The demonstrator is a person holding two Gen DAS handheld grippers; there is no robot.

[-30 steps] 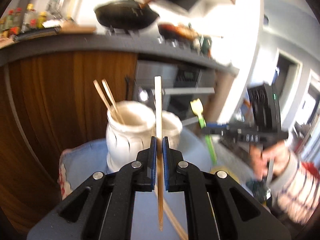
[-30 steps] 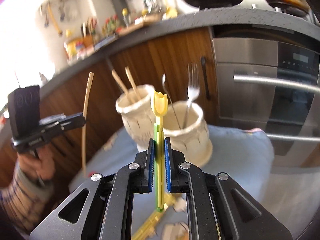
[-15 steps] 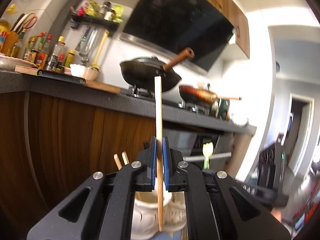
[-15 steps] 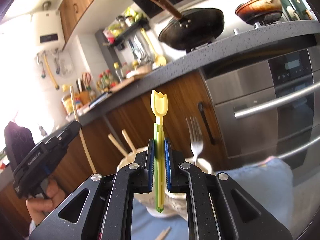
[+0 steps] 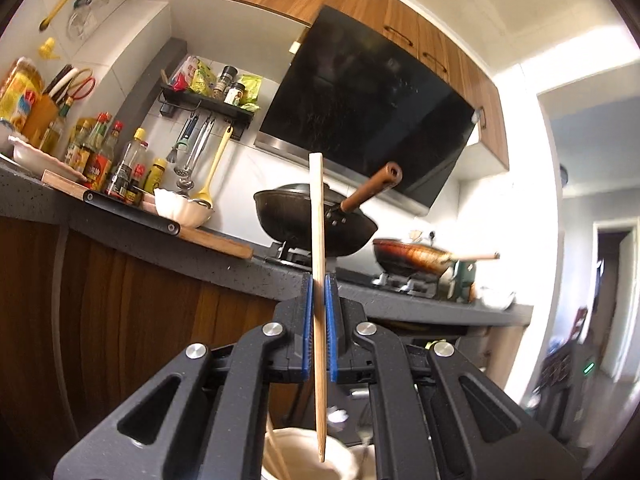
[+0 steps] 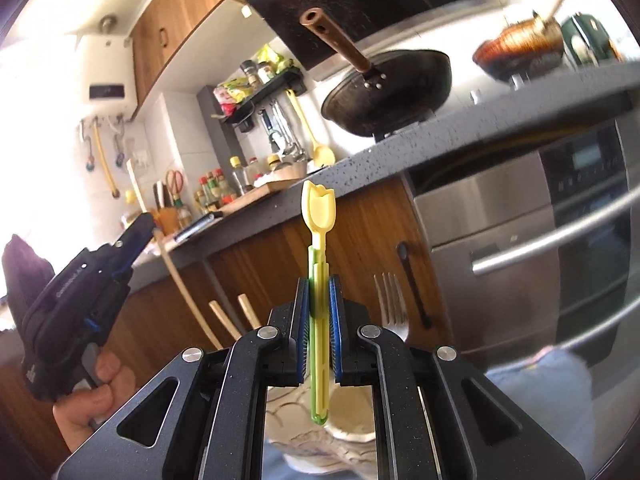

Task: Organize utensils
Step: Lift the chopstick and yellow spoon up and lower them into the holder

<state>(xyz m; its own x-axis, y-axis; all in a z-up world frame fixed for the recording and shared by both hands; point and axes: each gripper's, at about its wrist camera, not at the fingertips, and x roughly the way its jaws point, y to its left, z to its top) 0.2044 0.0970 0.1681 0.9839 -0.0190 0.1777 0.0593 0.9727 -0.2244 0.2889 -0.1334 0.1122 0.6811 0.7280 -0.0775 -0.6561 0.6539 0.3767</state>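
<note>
My left gripper (image 5: 319, 280) is shut on a wooden chopstick (image 5: 317, 216) held upright; its lower tip hangs over the mouth of a white ceramic holder (image 5: 304, 450) that has other chopsticks in it. My right gripper (image 6: 319, 284) is shut on a yellow-green plastic utensil (image 6: 319, 216), also upright, with its lower end over a second white holder (image 6: 352, 416) where a metal fork (image 6: 390, 300) stands. The left gripper and its chopstick (image 6: 176, 268) show at the left of the right wrist view.
A dark counter (image 5: 160, 236) over wood cabinets carries a black wok (image 5: 312, 216), a second pan (image 5: 412, 256), bottles and a cutting board. A steel oven (image 6: 560, 248) is on the right. The holders stand on a blue cloth (image 6: 548, 384).
Both grippers have risen and tilted upward with their utensils. The holders have dropped from mid-frame to the bottom edge of both views; each utensil's lower end now hangs over a holder.
</note>
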